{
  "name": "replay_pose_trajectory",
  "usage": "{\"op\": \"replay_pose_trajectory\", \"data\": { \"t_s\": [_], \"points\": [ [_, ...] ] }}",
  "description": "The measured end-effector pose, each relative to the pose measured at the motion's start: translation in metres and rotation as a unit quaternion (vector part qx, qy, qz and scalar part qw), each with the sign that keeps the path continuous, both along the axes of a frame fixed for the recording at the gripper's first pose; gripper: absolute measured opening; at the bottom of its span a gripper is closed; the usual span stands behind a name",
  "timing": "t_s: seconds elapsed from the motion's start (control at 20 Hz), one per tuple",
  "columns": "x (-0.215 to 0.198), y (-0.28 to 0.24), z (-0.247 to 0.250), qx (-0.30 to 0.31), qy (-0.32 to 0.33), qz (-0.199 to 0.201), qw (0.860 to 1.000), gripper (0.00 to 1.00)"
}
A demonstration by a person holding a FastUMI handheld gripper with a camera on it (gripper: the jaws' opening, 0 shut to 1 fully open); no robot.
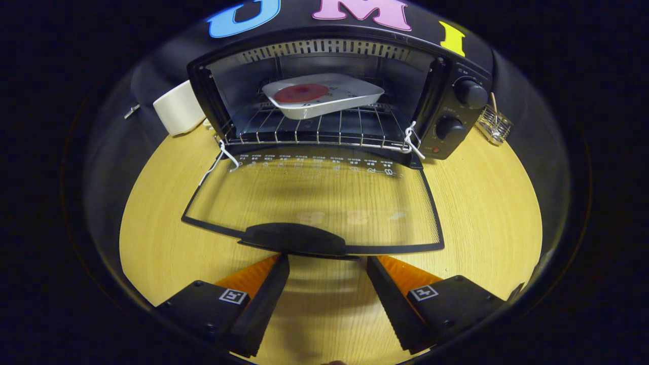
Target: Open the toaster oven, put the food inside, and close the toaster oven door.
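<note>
The black toaster oven (456, 76) stands at the back of the wooden table with its glass door (314, 203) folded down flat toward me. Inside, on the wire rack (314, 129), rests a white dish (324, 99) holding a round red piece of food (301, 93). My gripper (327, 263) is open, with nothing between its fingers. Both fingertips sit just short of the door's black handle (294, 238), one on each side of the handle's right end, not touching it as far as I can tell.
A white cup-like object (178, 107) stands left of the oven. A small wire basket (494, 124) sits to its right. Two knobs (469, 92) are on the oven's right panel. Bare wooden table (487, 203) lies on both sides of the door.
</note>
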State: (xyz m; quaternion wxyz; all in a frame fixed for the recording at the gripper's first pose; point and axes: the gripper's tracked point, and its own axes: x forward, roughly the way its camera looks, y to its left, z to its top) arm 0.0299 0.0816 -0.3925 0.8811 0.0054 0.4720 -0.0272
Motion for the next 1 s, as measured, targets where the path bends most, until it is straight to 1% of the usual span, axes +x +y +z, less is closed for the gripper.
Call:
{"op": "replay_pose_trajectory", "data": {
  "t_s": [0.1,0.25,0.4,0.45,0.6,0.75,0.9,1.0],
  "points": [
    [0.001,0.0,0.005,-0.014,-0.004,0.02,1.0,1.0],
    [0.0,0.004,0.024,-0.015,-0.023,0.037,0.999,1.0],
    [0.003,0.008,0.054,-0.017,-0.054,0.071,0.996,1.0],
    [0.007,0.009,0.067,-0.016,-0.066,0.077,0.995,1.0],
    [0.012,0.012,0.098,-0.004,-0.104,0.072,0.992,1.0],
    [0.03,0.01,0.122,0.004,-0.153,0.064,0.986,0.99],
    [0.047,0.007,0.148,-0.015,-0.181,0.072,0.981,1.0],
    [0.05,0.005,0.171,-0.033,-0.212,0.081,0.973,1.0]
  ]
}}
